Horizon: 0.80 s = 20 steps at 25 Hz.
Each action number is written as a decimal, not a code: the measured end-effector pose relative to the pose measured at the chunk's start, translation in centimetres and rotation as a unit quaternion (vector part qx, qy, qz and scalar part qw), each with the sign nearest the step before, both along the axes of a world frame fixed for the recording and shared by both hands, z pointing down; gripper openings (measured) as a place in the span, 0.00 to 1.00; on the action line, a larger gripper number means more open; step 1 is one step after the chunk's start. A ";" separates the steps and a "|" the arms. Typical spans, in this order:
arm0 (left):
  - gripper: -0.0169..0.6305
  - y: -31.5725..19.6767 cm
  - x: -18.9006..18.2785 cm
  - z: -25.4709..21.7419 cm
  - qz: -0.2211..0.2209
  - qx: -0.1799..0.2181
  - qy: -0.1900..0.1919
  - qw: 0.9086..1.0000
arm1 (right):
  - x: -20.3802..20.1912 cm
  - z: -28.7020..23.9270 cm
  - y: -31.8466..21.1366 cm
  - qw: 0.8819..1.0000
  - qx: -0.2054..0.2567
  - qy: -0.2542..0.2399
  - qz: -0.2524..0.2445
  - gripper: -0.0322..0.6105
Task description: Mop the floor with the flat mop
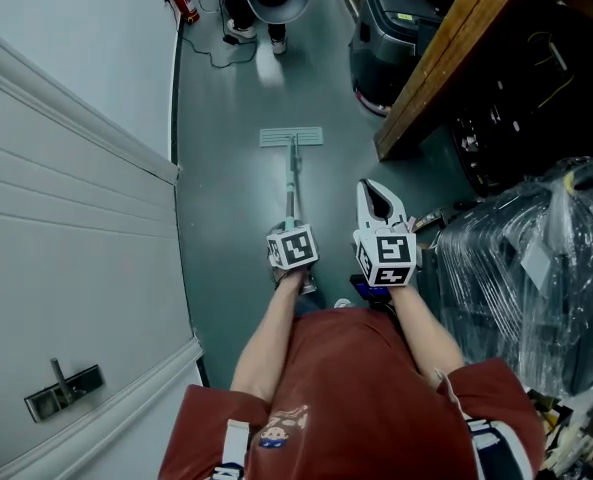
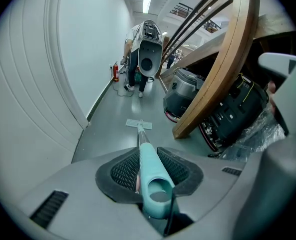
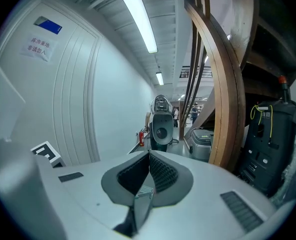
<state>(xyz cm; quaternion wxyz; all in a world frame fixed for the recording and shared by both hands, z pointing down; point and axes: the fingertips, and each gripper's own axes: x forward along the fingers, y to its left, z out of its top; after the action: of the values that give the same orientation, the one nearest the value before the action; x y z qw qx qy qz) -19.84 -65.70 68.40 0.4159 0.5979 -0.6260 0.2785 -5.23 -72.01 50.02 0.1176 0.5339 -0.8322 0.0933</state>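
Far left of the head view is just the white panelled wall [image 1: 66, 198], with a red fire extinguisher [image 1: 184, 1] at its foot way up in the upper left corner. Next to that, top centre, somebody's legs [image 1: 251, 23] are standing on the grey-green floor [image 1: 226, 218]. The flat mop [image 1: 291, 137] is dead centre: a pale mint rectangular head lying flat on the floor, crosswise to a thin shaft that runs straight back down the frame to me. The grip end is a fatter mint tube with a round hole through its tip, you can see it nicely in the left gripper view. My left gripper [image 1: 289, 223] is clamped on that grip, with the ribbed dark pads [image 2: 123, 169] pressing on it from both sides. Just right of it, my right gripper [image 1: 375, 190] is clear of the handle, jaws pressed together with nothing in them. Further right there's a black machine [image 1: 386, 38] at the top, then a slanted wooden beam [image 1: 446, 58] across the upper right. Lower right is a bundle in clear plastic wrap [image 1: 536, 258], can't tell what's inside
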 end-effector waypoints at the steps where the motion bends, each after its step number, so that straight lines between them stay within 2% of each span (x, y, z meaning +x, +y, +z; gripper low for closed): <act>1: 0.22 0.3 0.3 -0.1 -0.001 -0.002 0.002 1.000 | 0.2 0.0 0.3 1.000 0.001 -0.001 0.001 0.08; 13: 0.22 5.6 2.2 -0.4 -0.012 0.015 -0.024 1.000 | 3.3 0.4 6.1 1.000 -0.003 -0.019 -0.007 0.08; 20: 0.22 11.8 4.6 -0.8 -0.024 0.012 -0.029 0.999 | 6.5 1.0 11.6 0.999 -0.006 -0.033 -0.008 0.08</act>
<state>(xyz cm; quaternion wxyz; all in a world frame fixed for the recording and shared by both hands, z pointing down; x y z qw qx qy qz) -15.26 -53.93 67.62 0.3967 0.5790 -0.6557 0.2782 1.23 -60.39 51.03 0.0941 0.5234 -0.8391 0.1147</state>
